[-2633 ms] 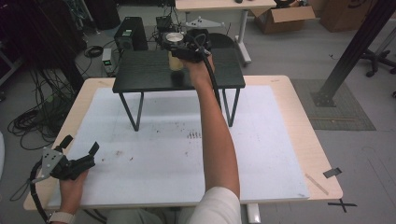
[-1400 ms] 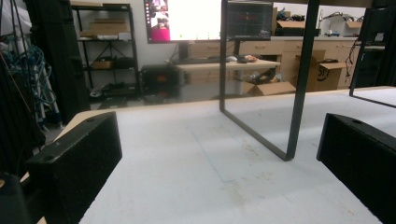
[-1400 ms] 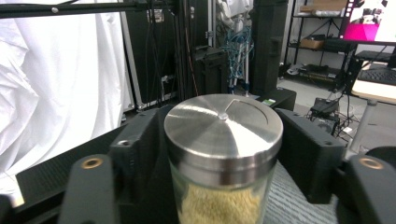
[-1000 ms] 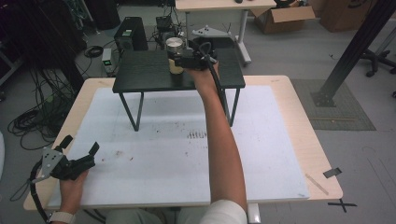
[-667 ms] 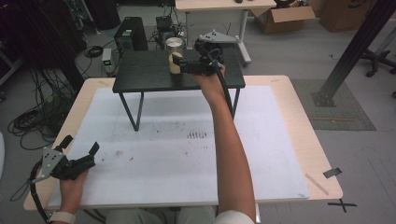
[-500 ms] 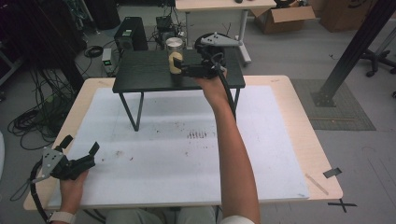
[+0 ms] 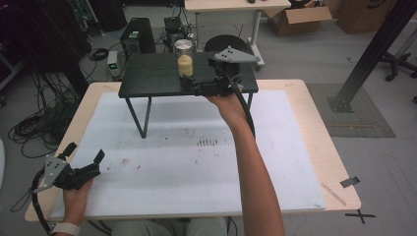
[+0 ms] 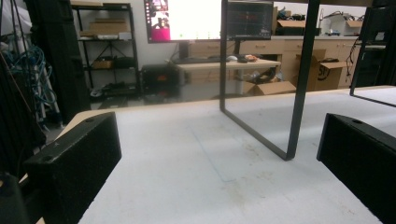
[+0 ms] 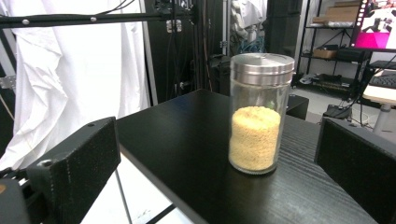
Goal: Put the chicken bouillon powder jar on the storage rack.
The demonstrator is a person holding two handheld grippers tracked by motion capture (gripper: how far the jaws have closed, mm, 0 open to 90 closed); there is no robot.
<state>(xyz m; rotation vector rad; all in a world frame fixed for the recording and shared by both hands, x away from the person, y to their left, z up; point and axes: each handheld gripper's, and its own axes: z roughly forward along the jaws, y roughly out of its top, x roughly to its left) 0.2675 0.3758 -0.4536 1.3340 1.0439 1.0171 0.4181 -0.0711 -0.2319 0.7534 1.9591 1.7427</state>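
A wide table point(image 7: 300, 147) with a pale wooden rim and a white sheet over its top takes up most of the room in front of the person. On its far half stands a small black stand point(image 7: 152, 76) on thin black legs, its dark top raised well above the white sheet.

The person's right arm reaches straight out across the table, forearm long and nearly level, wrist up at the near edge of the stand's top. The hand holds the right gripper point(image 7: 199, 84) with the grey plate uppermost, its nose pointing left along the stand toward a glass jar point(image 7: 184, 59). The left arm stays low at the near left corner of the table, hand wrapped around the left gripper point(image 7: 83, 155), which rests on or just above the white sheet and points away toward the stand.

From the right gripper view, its jaws stand wide apart with nothing between them; the jar point(image 9: 259, 112) sits upright on the black top just ahead of them, nearer the right jaw, apart from both. It has a silver metal lid and is about half full of yellowish grains.

From the left gripper view, those jaws are also spread wide and empty over the sheet, with one leg of the stand point(image 8: 299, 79) standing farther off ahead.
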